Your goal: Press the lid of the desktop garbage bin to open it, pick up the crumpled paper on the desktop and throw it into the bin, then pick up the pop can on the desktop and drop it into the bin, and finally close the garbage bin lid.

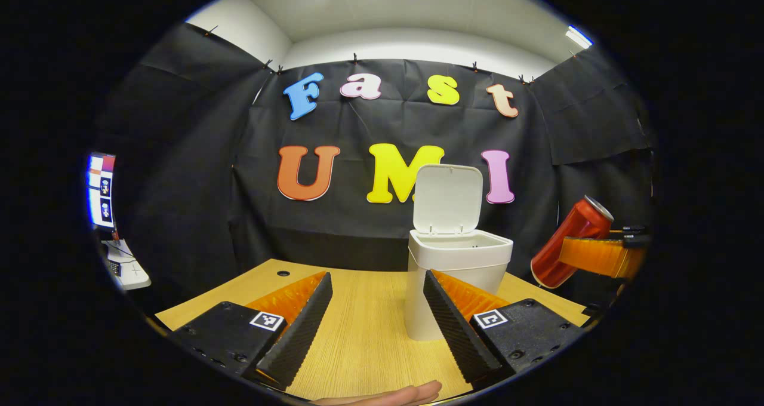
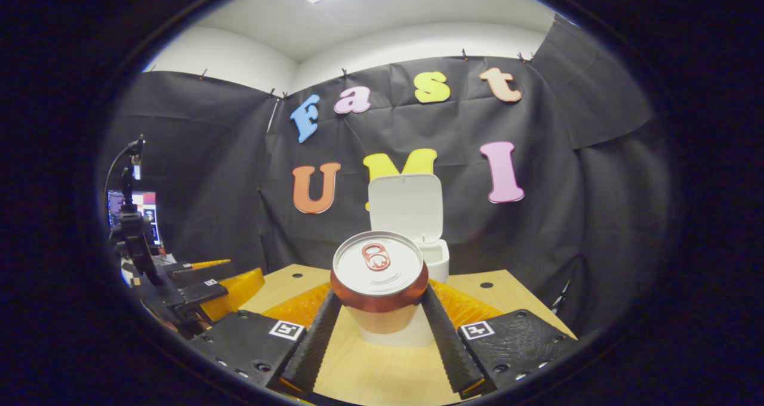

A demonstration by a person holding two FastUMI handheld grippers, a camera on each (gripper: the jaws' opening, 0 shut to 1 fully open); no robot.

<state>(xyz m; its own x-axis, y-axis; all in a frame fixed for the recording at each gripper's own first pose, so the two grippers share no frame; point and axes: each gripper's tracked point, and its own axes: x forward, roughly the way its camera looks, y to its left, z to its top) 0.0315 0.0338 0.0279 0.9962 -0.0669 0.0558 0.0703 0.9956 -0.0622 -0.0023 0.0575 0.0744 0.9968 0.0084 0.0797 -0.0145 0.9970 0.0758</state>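
The white desktop bin [image 1: 456, 263] stands on the wooden desk [image 1: 364, 334] with its lid [image 1: 447, 198] swung up and open. My left gripper [image 1: 377, 295] hovers open low over the desk, just left of the bin, holding nothing. My right gripper [image 2: 377, 307] is shut on the red pop can [image 2: 379, 271], whose silver top faces the camera. In the left gripper view the can [image 1: 570, 242] hangs tilted in the air to the right of the bin, clamped in the other gripper [image 1: 600, 255]. In the right gripper view the bin [image 2: 433, 257] sits behind the can, lid [image 2: 407, 206] upright.
A monitor [image 1: 100, 190] and a white device [image 1: 126, 265] stand off the desk's left side. In the right gripper view the left gripper [image 2: 197, 286] and a stand with a screen [image 2: 132, 215] sit to the left. A hand [image 1: 394, 394] shows at the bottom edge.
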